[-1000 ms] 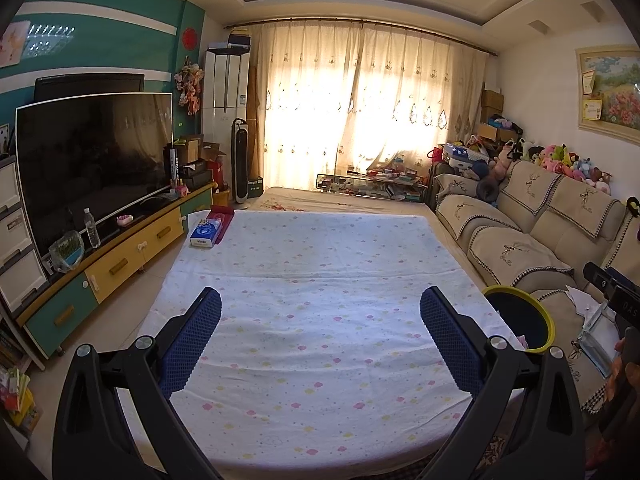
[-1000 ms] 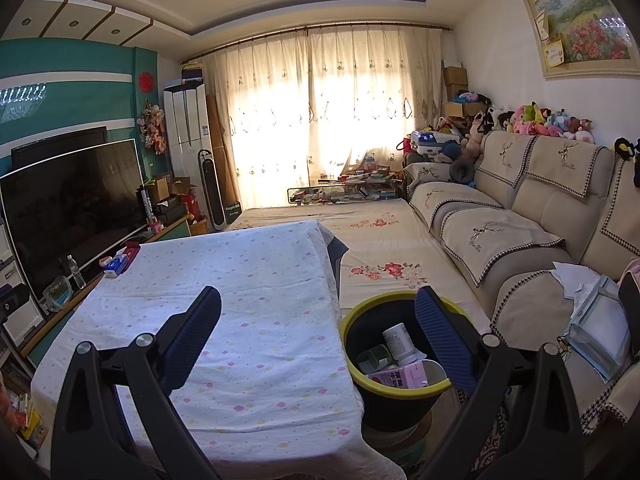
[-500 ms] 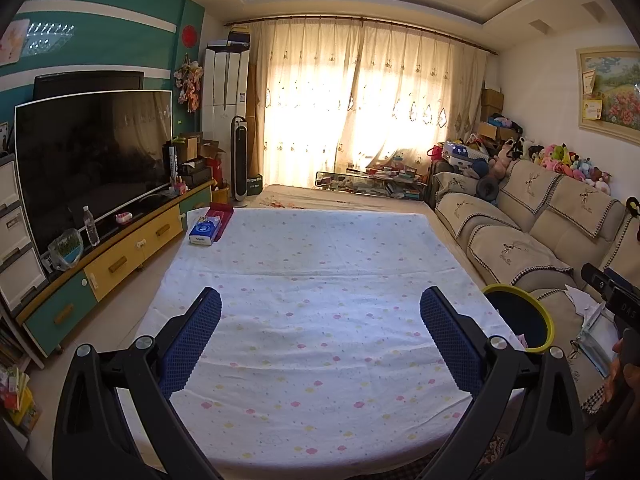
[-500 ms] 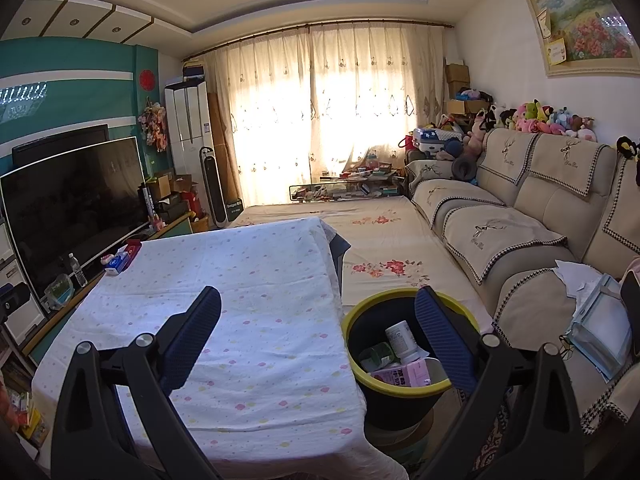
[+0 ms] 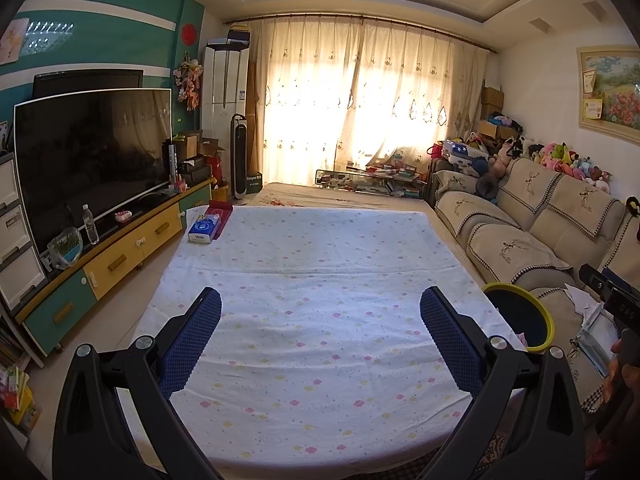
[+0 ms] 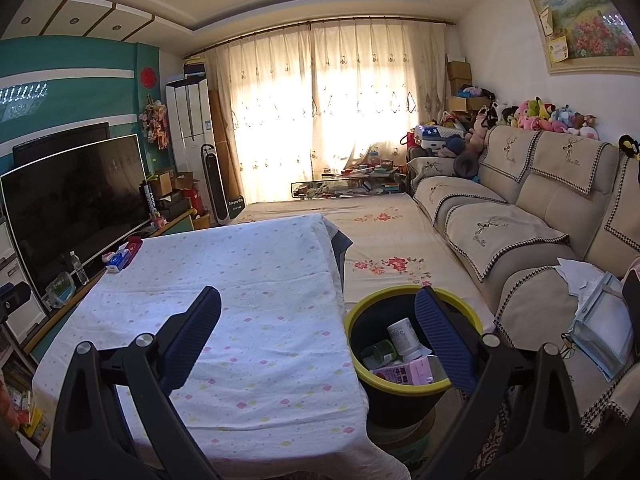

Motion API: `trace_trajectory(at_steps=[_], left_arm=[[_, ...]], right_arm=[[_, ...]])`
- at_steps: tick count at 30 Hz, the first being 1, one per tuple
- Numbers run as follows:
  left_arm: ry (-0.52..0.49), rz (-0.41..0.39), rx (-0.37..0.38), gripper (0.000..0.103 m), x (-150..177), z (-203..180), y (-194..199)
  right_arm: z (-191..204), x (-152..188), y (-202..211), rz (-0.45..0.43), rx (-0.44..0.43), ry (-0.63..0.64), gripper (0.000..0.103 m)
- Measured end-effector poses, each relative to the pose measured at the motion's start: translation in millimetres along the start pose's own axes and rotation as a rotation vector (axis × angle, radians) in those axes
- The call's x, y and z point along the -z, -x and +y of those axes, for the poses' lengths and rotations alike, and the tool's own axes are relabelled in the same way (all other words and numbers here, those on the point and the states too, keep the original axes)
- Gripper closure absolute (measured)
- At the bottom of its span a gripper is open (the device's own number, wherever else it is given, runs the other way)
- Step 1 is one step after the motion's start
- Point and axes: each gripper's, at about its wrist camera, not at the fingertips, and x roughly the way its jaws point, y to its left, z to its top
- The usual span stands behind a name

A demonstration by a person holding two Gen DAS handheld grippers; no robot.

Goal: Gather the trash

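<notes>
A black bin with a yellow rim [image 6: 404,394] stands on the floor between the table and the sofa; its rim [image 5: 546,320] shows at the right of the left wrist view. Inside lie a white bottle [image 6: 405,336], a green-capped jar [image 6: 380,351] and a pink carton [image 6: 404,374]. My right gripper [image 6: 316,320] hovers open over the table's right edge, its right finger above the bin. My left gripper [image 5: 320,318] is open above the dotted white tablecloth [image 5: 320,280], holding nothing.
A blue tissue pack [image 5: 204,230] and a red box [image 5: 220,210] lie at the table's far left corner. A TV [image 5: 92,160] on a low cabinet runs along the left. A beige sofa [image 6: 520,232] with papers [image 6: 600,320] lines the right. A hand [image 5: 620,364] holds the other gripper.
Both views have barely shifted; the right gripper drifted slightly. Both grippers stay open and empty.
</notes>
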Motion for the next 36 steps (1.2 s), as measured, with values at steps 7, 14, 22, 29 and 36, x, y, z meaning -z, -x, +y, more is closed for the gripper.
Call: trace_trajectory(at_steps=[7, 14, 22, 29, 36], left_arm=[[0.01, 0.007, 0.006, 0.005, 2, 0, -2], [0.014, 0.0, 0.012, 0.005, 3, 1, 0], [0.037, 0.031, 0.056, 0.005, 2, 2, -5], [0.041, 0.015, 0.042, 0.005, 3, 3, -2], [0.041, 0.033, 0.046, 0.005, 3, 7, -9]], right_arm=[[-1, 4, -4, 0.009, 0.001, -0.004, 0.01], [0, 4, -5, 0.011, 0.002, -0.004, 0.01], [1, 7, -7, 0.015, 0.001, -0.004, 0.01], [2, 7, -7, 0.016, 0.001, -0.003, 0.01], [2, 9, -13, 0.028, -0.015, -0.005, 0.01]])
